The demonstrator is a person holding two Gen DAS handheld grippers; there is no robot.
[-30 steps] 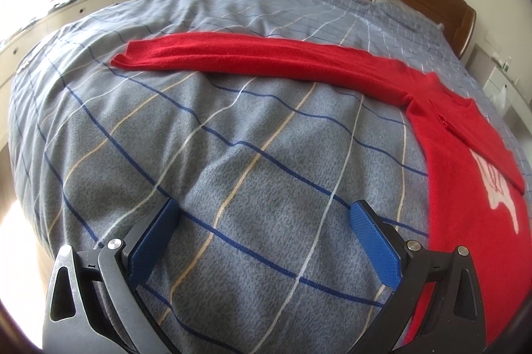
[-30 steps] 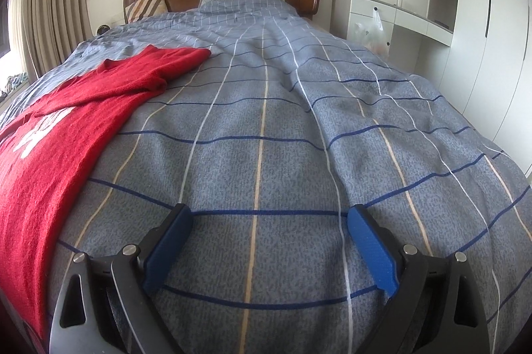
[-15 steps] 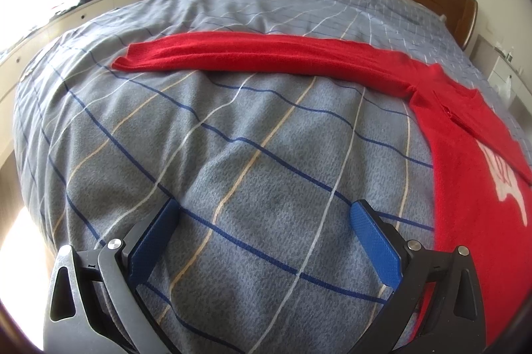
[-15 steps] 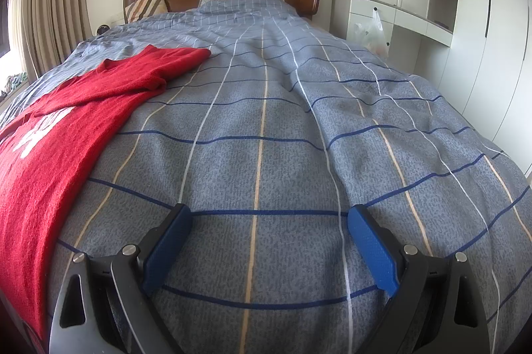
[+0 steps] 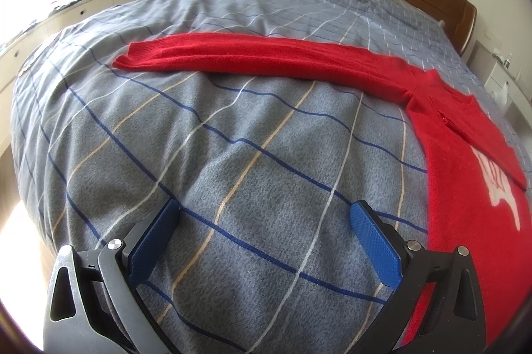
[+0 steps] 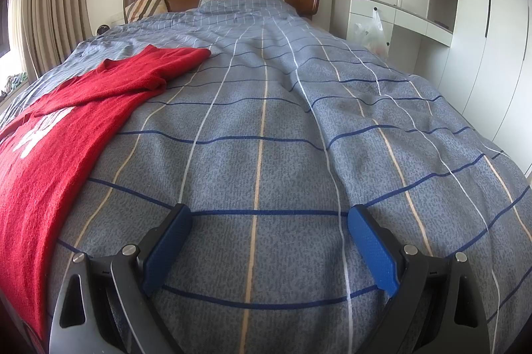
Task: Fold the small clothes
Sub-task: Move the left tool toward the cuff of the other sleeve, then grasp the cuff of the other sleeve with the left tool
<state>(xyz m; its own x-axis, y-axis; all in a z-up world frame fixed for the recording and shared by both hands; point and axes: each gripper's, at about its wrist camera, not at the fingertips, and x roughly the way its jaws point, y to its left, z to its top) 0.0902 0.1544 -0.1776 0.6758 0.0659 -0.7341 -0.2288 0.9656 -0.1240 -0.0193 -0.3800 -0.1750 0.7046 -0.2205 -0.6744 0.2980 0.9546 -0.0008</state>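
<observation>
A red sweater (image 5: 472, 187) lies flat on the bed's grey checked duvet (image 6: 282, 137) — one sleeve (image 5: 249, 58) stretched toward the window-side edge. The left gripper (image 5: 264, 217) and right gripper (image 6: 269, 217) both gape wide over bare duvet — holding nothing.

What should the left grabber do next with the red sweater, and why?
Probably reach forward to the cuff of the long sleeve and pinch it. The red sweater lies flat on the bed cover with that sleeve stretched straight out, unfolded, and the left gripper is open, empty and pointed that way. The right gripper is open too.
</observation>
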